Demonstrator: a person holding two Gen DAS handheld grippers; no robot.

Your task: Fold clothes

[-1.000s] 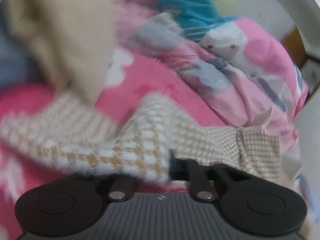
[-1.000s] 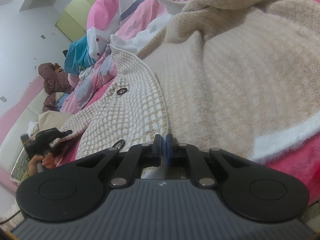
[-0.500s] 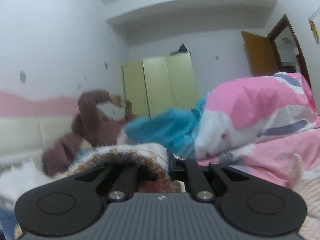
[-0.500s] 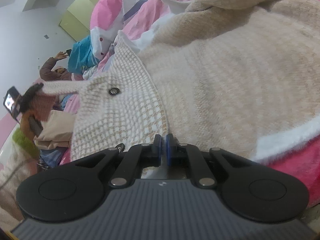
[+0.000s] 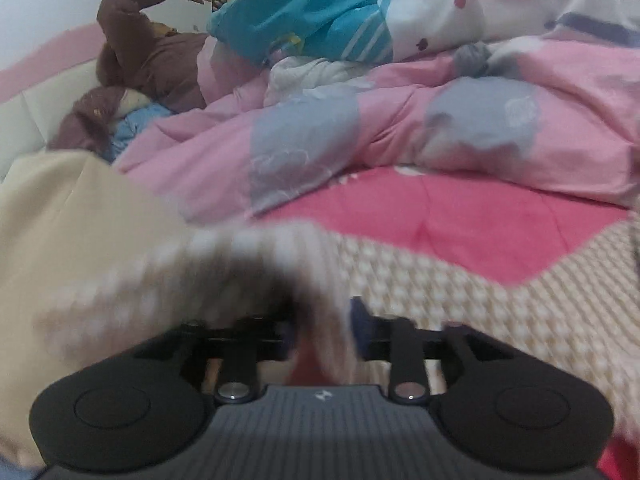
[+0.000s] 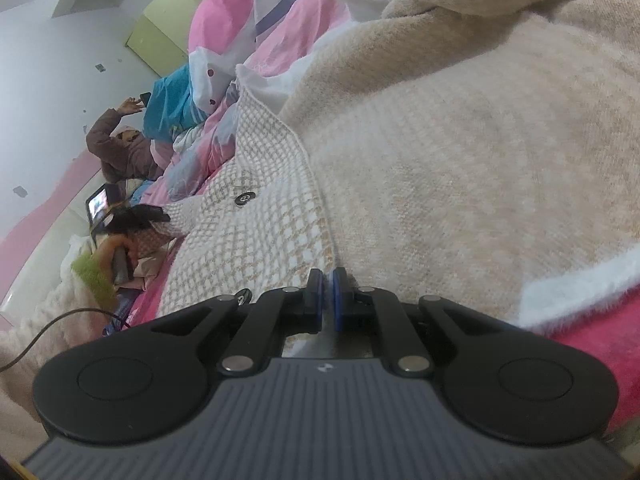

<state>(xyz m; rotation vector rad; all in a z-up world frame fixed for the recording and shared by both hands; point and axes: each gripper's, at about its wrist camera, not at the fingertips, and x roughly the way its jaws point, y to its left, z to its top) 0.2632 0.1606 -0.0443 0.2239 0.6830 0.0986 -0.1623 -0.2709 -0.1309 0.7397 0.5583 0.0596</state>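
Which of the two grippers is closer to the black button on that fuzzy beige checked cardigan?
Left. In the right wrist view the left gripper sits just beside the black button, jaws opening; the right gripper, shut, pinches the beige checked cardigan hem farther off.

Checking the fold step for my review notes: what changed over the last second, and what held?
The left gripper carried the checked sleeve it was pinching up off the bed and across over the cardigan; its jaws are now opening, with blurred fabric still between them. The right gripper stayed shut on the cardigan's front edge, unmoved. The pink duvet is unchanged.
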